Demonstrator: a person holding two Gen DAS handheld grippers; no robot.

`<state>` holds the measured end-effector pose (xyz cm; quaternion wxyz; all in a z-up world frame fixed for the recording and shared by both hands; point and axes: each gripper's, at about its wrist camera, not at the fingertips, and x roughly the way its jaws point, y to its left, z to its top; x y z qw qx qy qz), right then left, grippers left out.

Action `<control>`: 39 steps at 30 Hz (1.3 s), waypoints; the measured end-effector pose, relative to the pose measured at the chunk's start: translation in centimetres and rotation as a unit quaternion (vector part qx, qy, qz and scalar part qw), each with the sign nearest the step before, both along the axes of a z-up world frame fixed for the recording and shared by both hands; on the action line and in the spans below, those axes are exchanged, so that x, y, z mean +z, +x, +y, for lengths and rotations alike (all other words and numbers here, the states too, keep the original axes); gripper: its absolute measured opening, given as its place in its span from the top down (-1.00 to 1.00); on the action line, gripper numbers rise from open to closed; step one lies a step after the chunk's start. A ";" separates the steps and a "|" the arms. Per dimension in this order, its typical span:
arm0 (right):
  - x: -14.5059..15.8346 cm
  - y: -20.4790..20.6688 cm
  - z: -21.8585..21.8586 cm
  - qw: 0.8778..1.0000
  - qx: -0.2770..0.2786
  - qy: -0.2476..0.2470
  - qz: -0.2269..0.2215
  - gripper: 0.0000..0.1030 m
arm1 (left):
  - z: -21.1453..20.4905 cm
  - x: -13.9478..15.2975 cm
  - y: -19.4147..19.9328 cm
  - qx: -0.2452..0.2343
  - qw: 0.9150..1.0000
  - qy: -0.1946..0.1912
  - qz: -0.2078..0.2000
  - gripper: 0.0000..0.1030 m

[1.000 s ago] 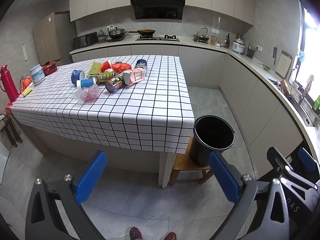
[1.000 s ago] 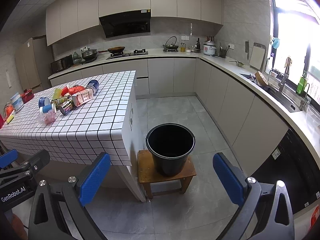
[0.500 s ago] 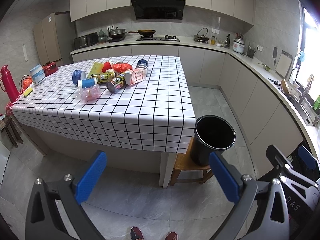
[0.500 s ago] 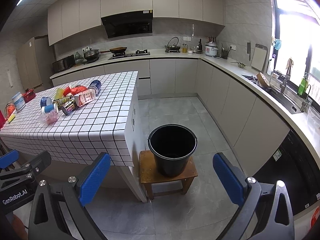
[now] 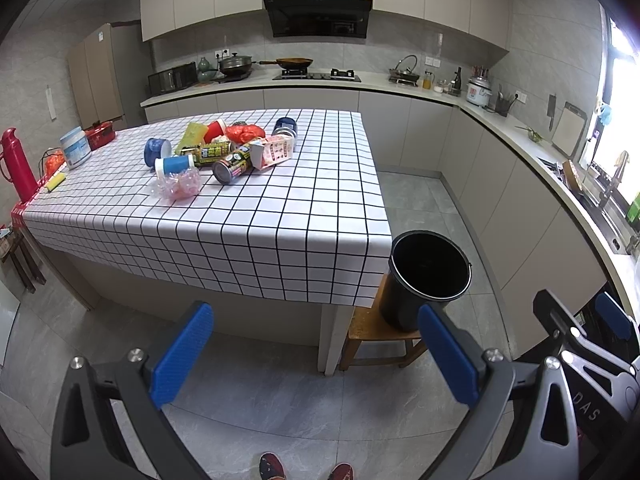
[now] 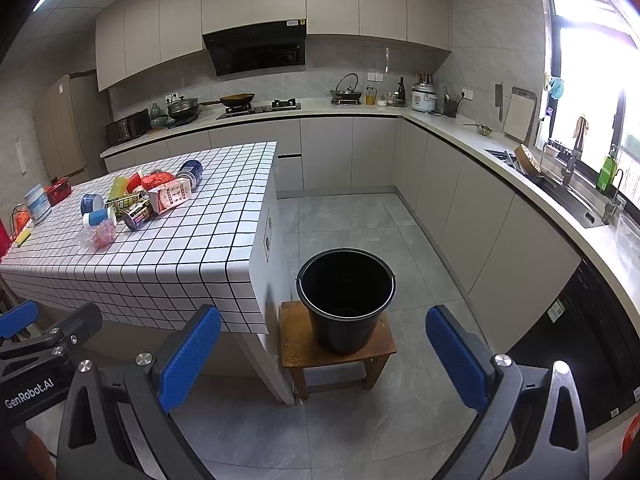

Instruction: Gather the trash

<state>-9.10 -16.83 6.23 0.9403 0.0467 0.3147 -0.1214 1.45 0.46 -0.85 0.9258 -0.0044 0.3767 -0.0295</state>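
While trash (image 5: 224, 156) litters table (image 5: 280, 216), bucket (image 6: 346, 296) waits.

A smooth checked cloth (image 5: 256, 216) covered the desk. The bucket (image 6: 346, 300) looked like matt black plastic with a thin metal handle, on a worn wooden stool (image 6: 296, 350). The floor (image 6: 360, 216) was grey, faintly glossy tile.

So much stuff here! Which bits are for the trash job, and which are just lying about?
For the job: the trash pile on the checked table, the black bucket, both open tongs.

Lying about: red flask, white tub, wok, rice cooker.
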 end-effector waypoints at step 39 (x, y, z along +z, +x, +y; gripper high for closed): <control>-0.5 1.7 -0.1 1.000 0.004 0.000 0.003 -1.00 | 0.8 -0.3 1.7 0.011 1.000 0.001 0.009 -1.00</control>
